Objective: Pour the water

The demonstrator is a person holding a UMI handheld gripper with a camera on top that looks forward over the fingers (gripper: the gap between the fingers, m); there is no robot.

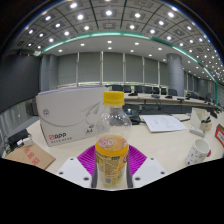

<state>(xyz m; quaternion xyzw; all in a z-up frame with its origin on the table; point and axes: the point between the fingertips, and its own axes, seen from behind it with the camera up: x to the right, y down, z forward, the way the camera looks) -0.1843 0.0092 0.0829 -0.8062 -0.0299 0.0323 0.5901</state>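
Note:
A clear plastic bottle [112, 140] with a yellow cap and a yellow label stands upright between my fingers. My gripper [112, 160] is shut on the bottle; both purple pads [88, 158] press on its labelled lower part. The bottle holds pale liquid in its upper part. A white cup [198, 151] stands on the table to the right, beyond the fingers. Whether the bottle's base touches the table is hidden.
A large white box [68, 118] stands on the table [160, 145] behind the bottle to the left. A brown cardboard carton [30, 155] lies at the left. White papers [162, 122] lie further back right. Desks and chairs fill the room behind.

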